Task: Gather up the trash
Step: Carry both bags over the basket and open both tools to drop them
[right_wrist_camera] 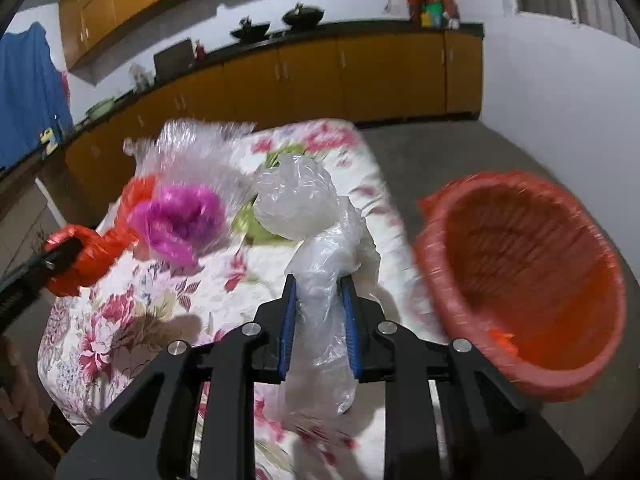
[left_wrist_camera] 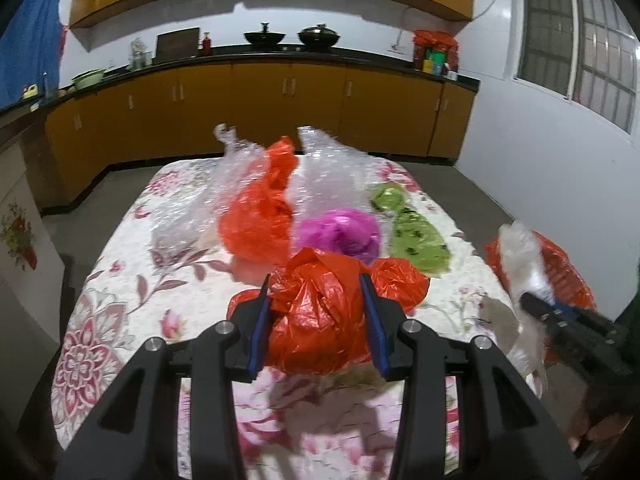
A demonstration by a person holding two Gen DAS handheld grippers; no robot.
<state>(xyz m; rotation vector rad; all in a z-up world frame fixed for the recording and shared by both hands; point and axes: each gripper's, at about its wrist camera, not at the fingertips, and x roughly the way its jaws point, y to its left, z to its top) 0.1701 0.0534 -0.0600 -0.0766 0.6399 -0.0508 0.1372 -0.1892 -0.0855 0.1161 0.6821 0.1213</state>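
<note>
My left gripper (left_wrist_camera: 314,280) is shut on a crumpled red plastic bag (left_wrist_camera: 316,316) and holds it over the near part of the flowered table (left_wrist_camera: 120,288). My right gripper (right_wrist_camera: 319,280) is shut on a clear plastic bag (right_wrist_camera: 316,236), lifted at the table's right edge; it also shows in the left wrist view (left_wrist_camera: 524,264). A red-lined bin (right_wrist_camera: 524,276) stands on the floor right of the table. On the table lie another red bag (left_wrist_camera: 256,216), a magenta bag (left_wrist_camera: 340,232), a green bag (left_wrist_camera: 416,236) and clear crumpled wrap (left_wrist_camera: 192,208).
Orange kitchen cabinets (left_wrist_camera: 260,96) with a dark counter run along the far wall, with woks and bottles on top. A white wall with a window (left_wrist_camera: 576,40) is on the right. Grey floor (right_wrist_camera: 440,152) surrounds the table.
</note>
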